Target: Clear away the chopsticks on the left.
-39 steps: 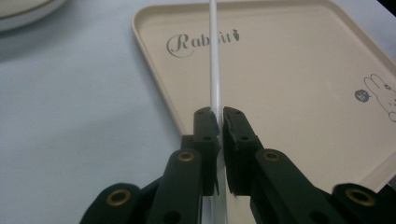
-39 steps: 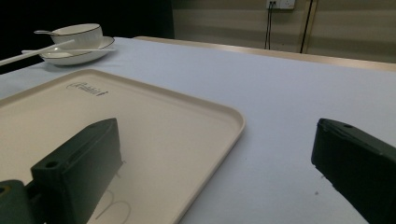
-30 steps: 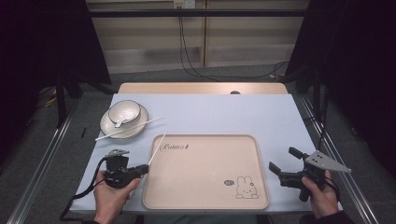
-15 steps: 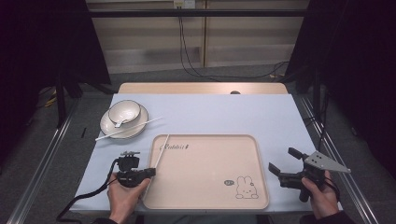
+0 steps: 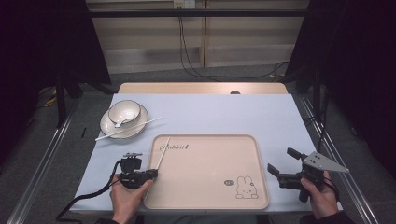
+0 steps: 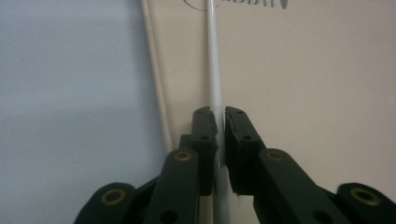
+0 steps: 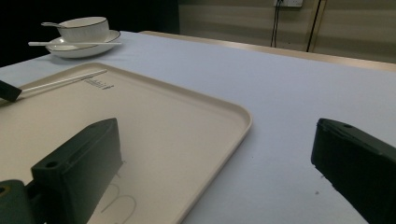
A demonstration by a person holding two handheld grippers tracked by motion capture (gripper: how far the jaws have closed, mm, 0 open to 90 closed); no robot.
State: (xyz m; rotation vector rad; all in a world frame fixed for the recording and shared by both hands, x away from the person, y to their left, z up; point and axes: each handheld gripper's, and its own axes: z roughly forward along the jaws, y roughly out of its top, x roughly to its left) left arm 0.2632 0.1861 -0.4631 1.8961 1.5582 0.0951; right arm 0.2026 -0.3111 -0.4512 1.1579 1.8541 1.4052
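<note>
My left gripper (image 5: pixel 153 173) is at the tray's left edge, shut on the near end of a white chopstick (image 5: pixel 162 156). The stick points away over the beige rabbit tray (image 5: pixel 205 186), its far tip by the printed word. In the left gripper view the chopstick (image 6: pixel 214 60) runs up from between the pads of my left gripper (image 6: pixel 220 116), just inside the tray (image 6: pixel 303 93) rim; the jaws have just eased a touch wider, the stick still between them. My right gripper (image 5: pixel 281 160) stands open to the right of the tray, nothing between its jaws (image 7: pixel 217 128).
At the back left a white bowl (image 5: pixel 123 111) with a spoon sits on a plate (image 5: pixel 108 127), and a second chopstick (image 5: pixel 128 129) lies across the plate's front. A pale blue cloth (image 5: pixel 233 116) covers the table. Cables trail off the near edge.
My left hand has slid a little to the right and lower, bringing the chopstick down onto the tray's left side. The right hand has stayed put.
</note>
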